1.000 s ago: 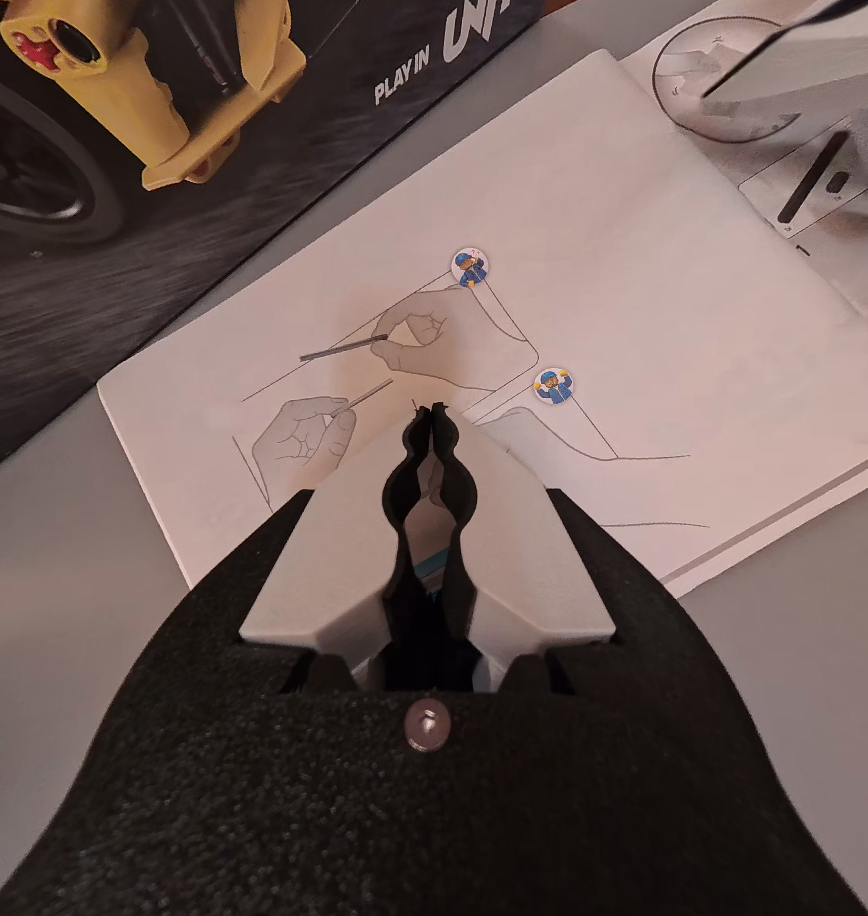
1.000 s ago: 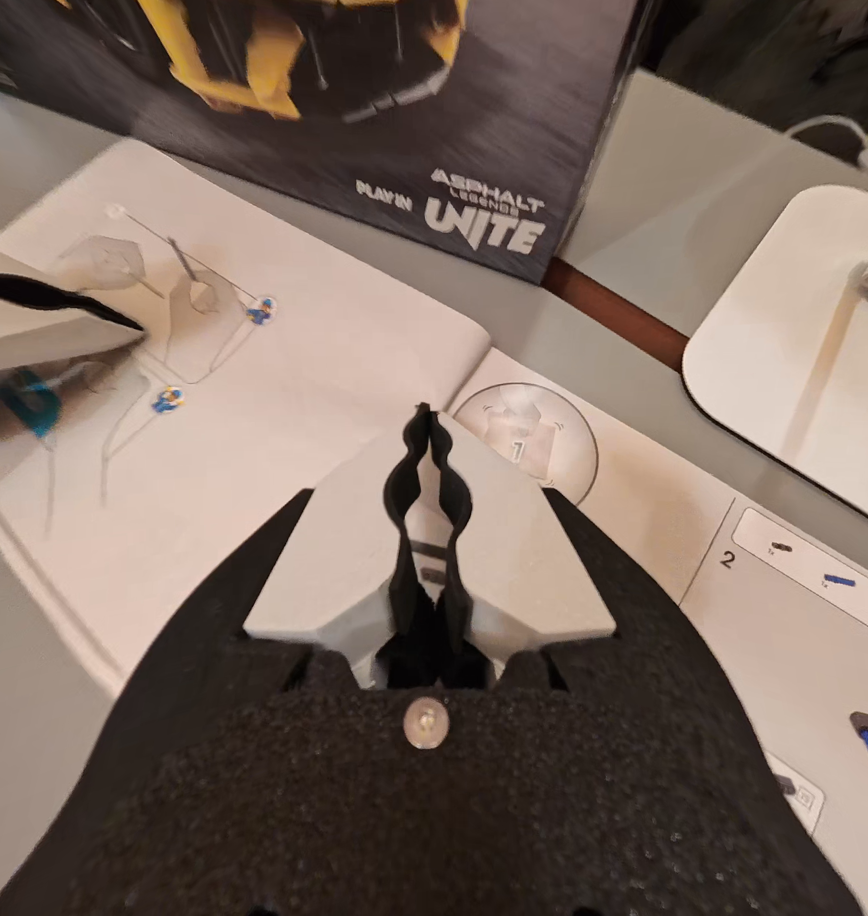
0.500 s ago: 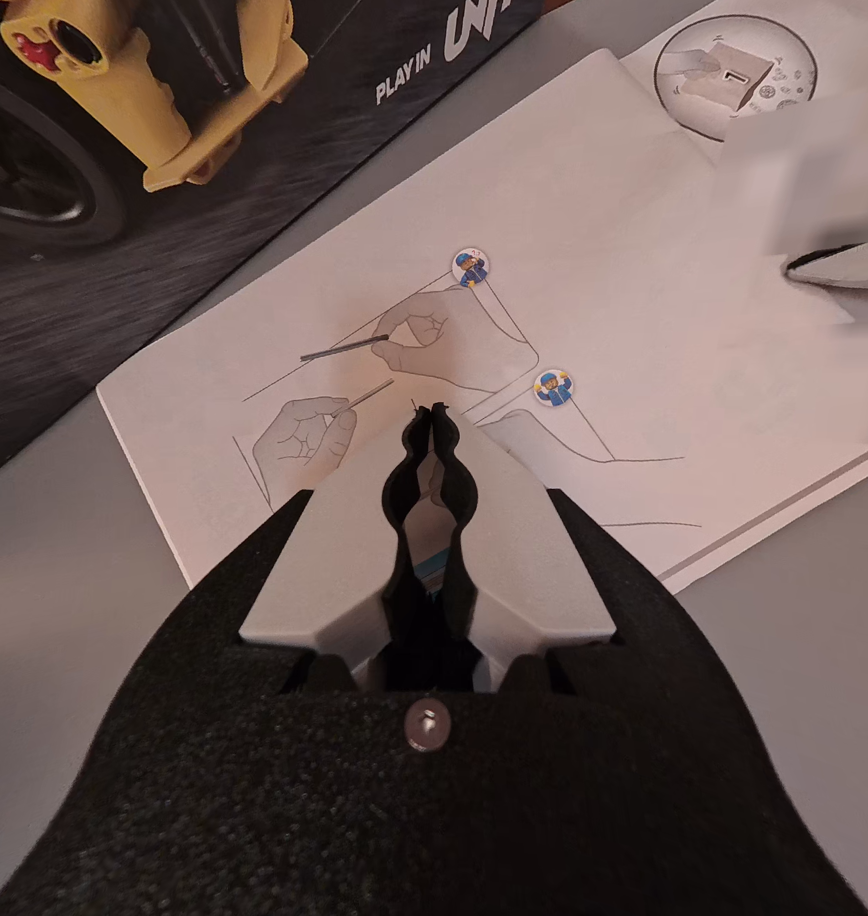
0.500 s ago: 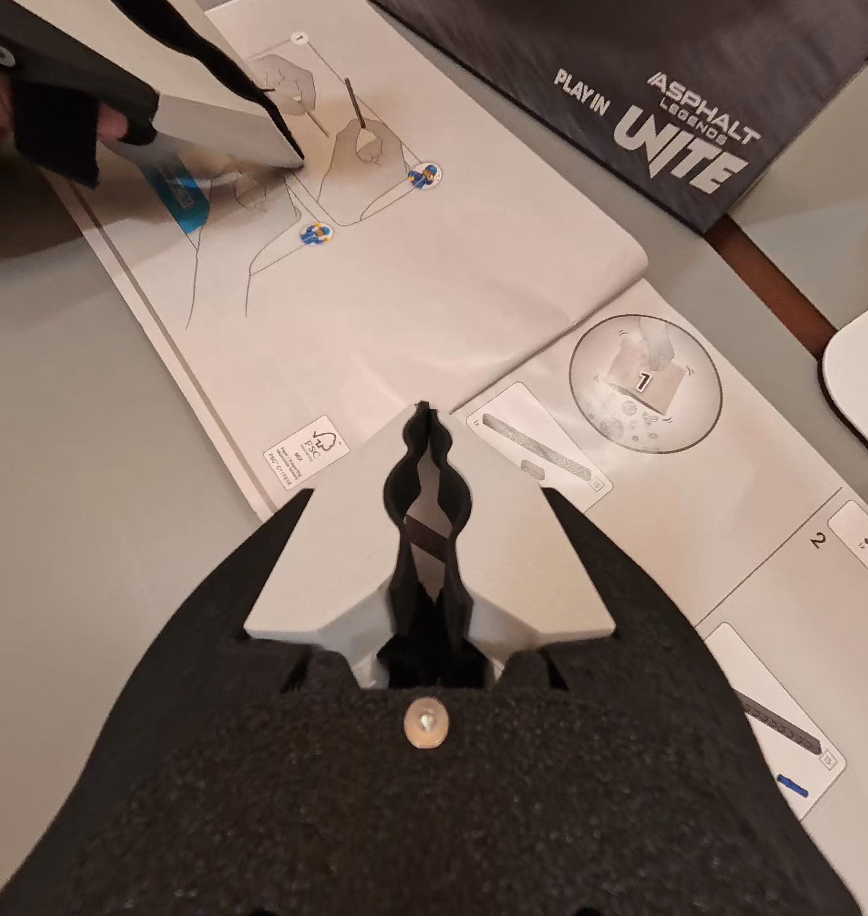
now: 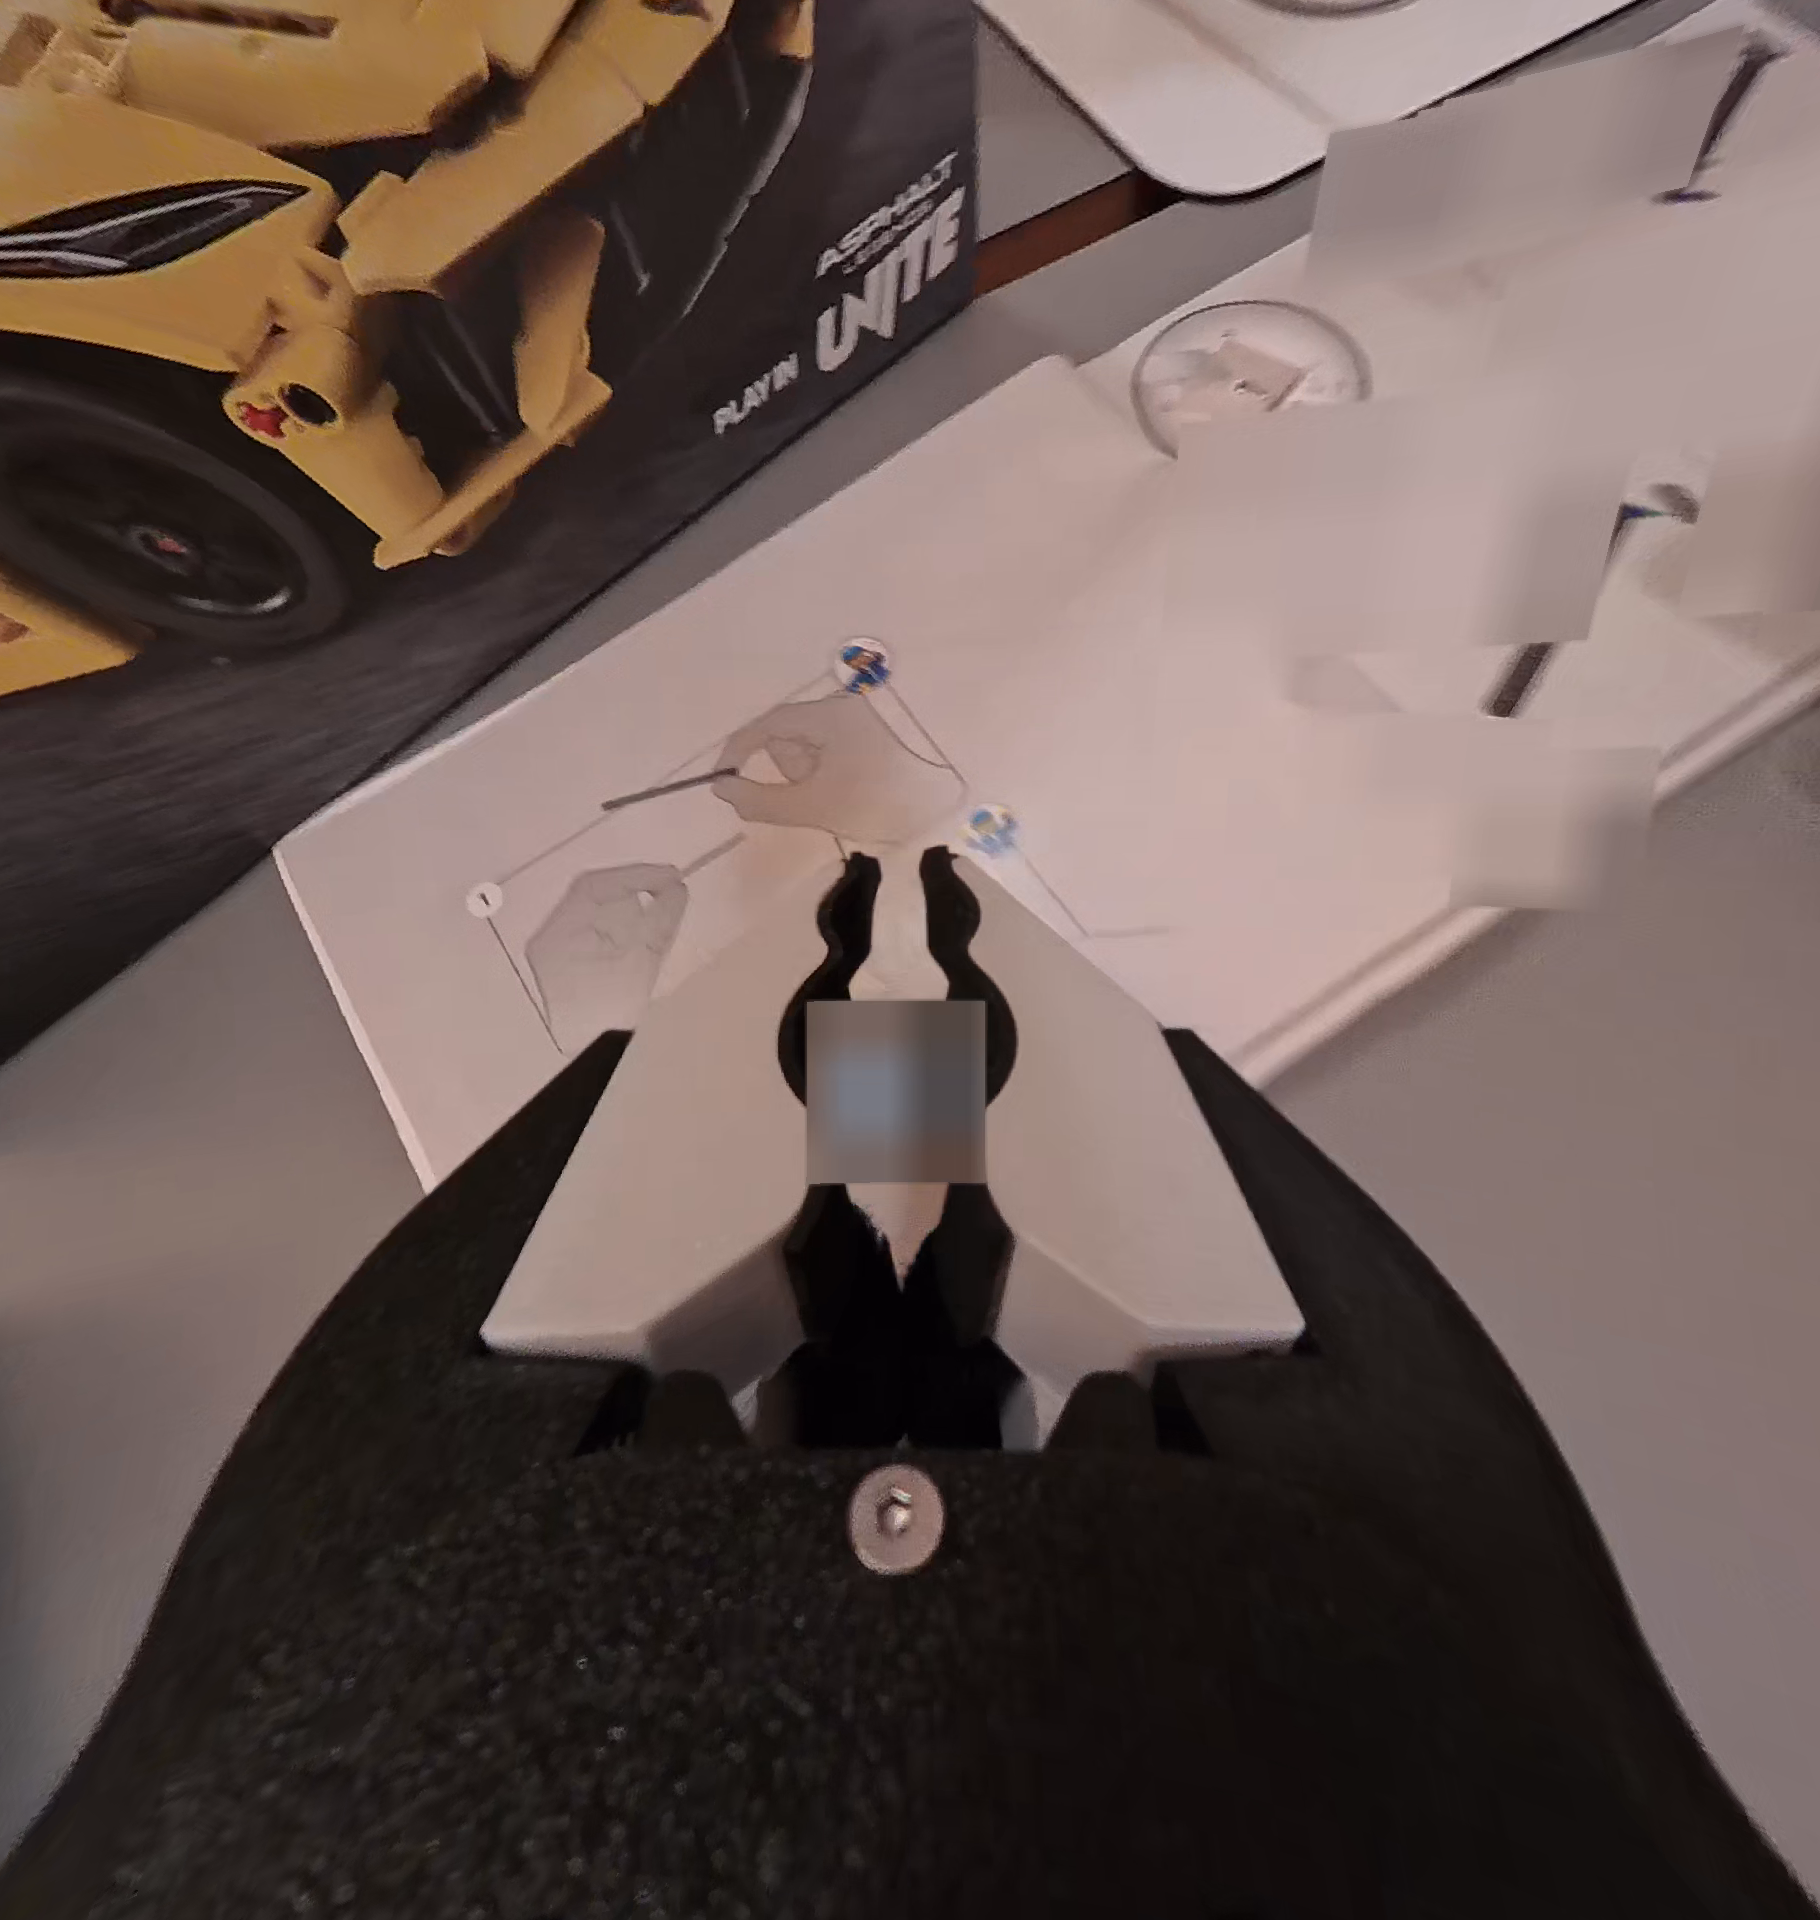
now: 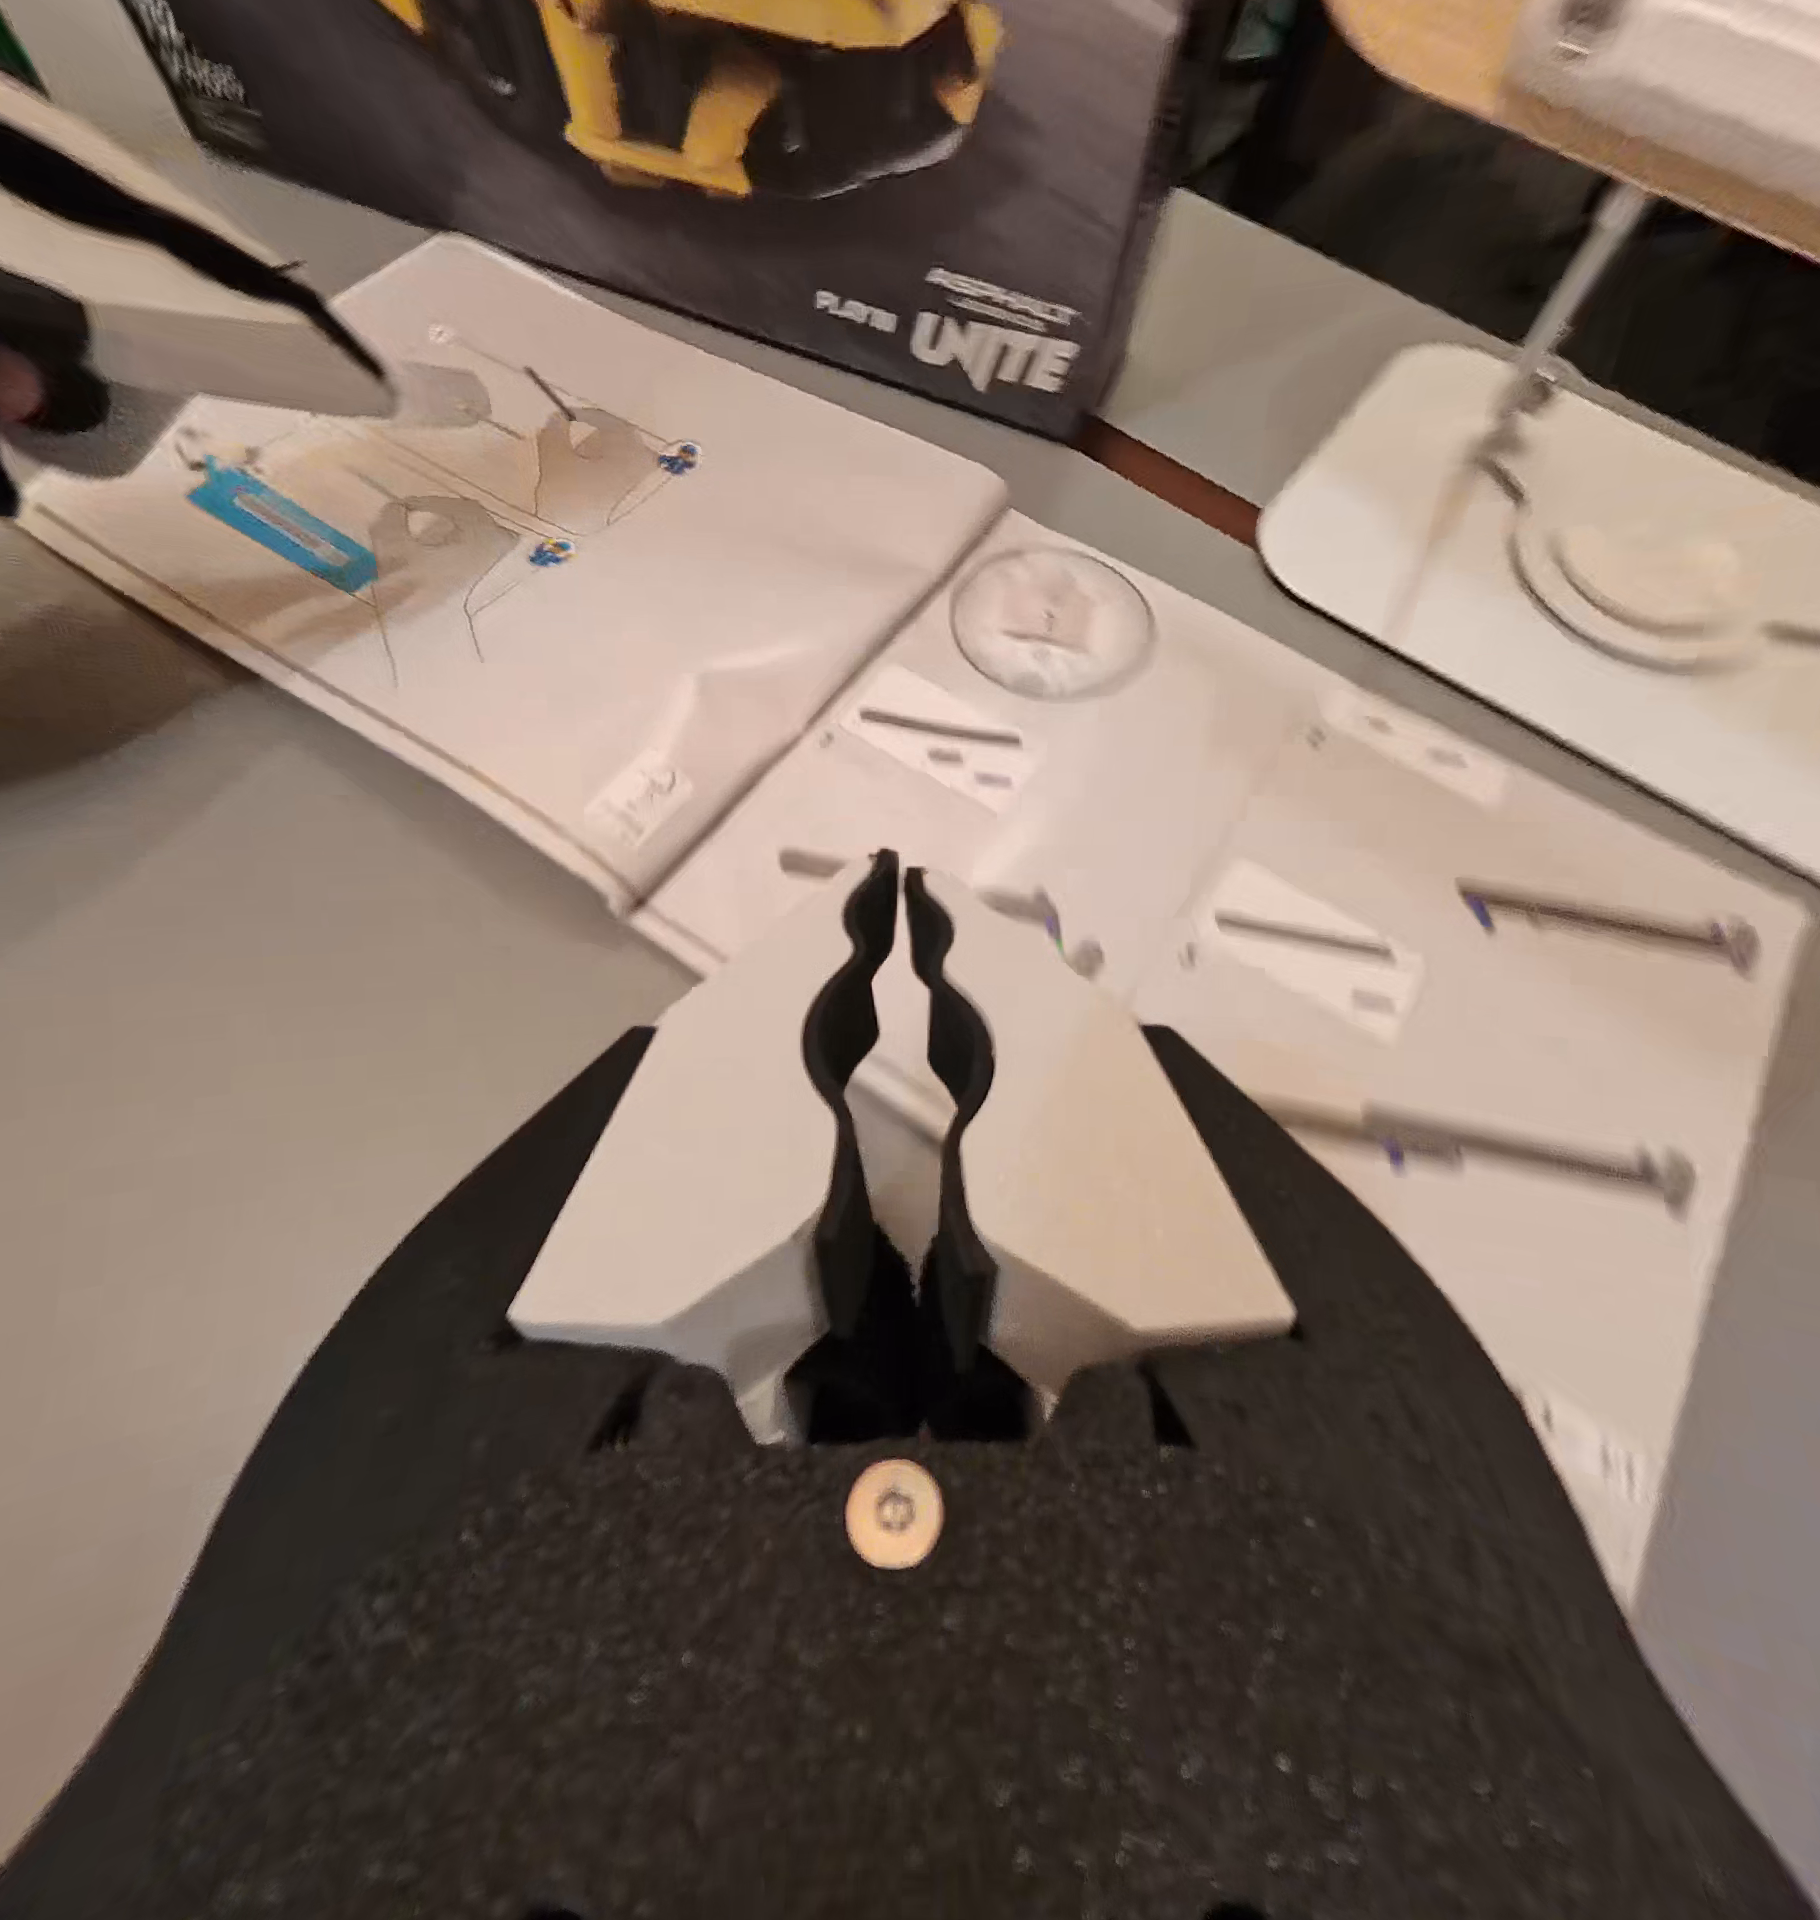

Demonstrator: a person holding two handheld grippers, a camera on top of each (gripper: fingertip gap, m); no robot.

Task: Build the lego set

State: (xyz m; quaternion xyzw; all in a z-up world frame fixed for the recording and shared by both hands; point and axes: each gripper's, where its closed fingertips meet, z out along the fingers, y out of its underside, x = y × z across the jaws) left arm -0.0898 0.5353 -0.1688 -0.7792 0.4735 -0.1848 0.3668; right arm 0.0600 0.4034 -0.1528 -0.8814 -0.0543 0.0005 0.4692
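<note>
The open instruction booklet (image 5: 1093,644) lies flat on the grey table, with the dark set box (image 5: 470,312) showing a yellow car standing behind it. My left gripper (image 5: 904,862) hovers over the booklet's left page with its jaws slightly apart and nothing between them. My right gripper (image 6: 898,871) hovers over the booklet's (image 6: 760,540) near edge at the spine, jaws all but closed and empty. The left gripper (image 6: 345,353) also shows at the top left of the right wrist view, above the left page. No loose bricks show in either view.
The box (image 6: 677,208) stands along the back. A white lamp base (image 6: 1405,499) with a thin stem sits right of the booklet and shows in the left wrist view (image 5: 1197,104) too. Bare grey table (image 6: 210,935) lies left of the right gripper.
My left gripper has pulled back and up a little and its jaws have parted. My right gripper has swung away from the left page, now facing the booklet's spine and the lamp base.
</note>
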